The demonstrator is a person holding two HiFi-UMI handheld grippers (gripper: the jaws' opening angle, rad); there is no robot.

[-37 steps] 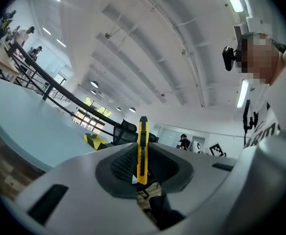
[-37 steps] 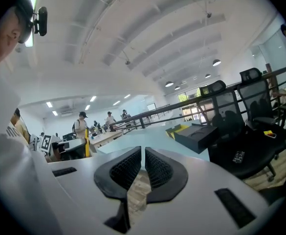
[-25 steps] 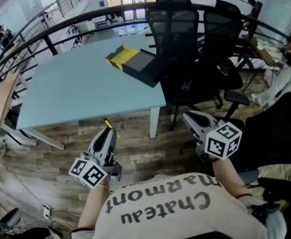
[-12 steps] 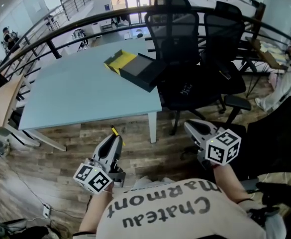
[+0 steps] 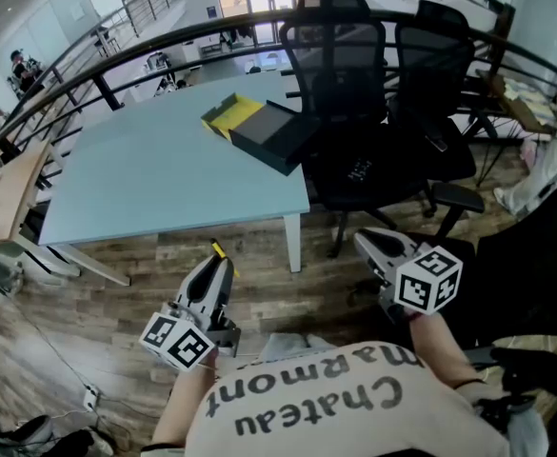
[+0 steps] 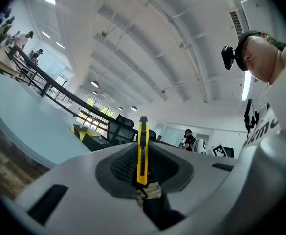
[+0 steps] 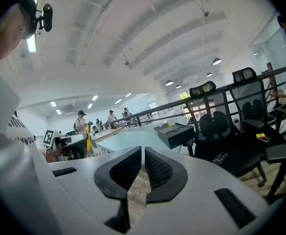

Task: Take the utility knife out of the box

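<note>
My left gripper (image 5: pixel 218 261) is shut on the yellow utility knife (image 5: pixel 220 252), whose tip sticks out past the jaws. In the left gripper view the knife (image 6: pixel 142 151) stands upright, clamped between the pads. The open dark box (image 5: pixel 270 136) with its yellow lid (image 5: pixel 228 114) lies on the far right part of the pale blue table (image 5: pixel 154 184), well away from both grippers. My right gripper (image 5: pixel 366 243) hovers over the floor beside the table with its jaws together and nothing between them; that view shows the same for the right gripper (image 7: pixel 142 163).
Two black office chairs (image 5: pixel 359 112) stand at the table's right edge, close to the box. Another black chair (image 5: pixel 535 265) is at my right. Wooden floor (image 5: pixel 278 284) lies under both grippers. People stand far off at the left.
Both grippers drew slightly back from the table and have since held still. The knife stays clamped in the left one.
</note>
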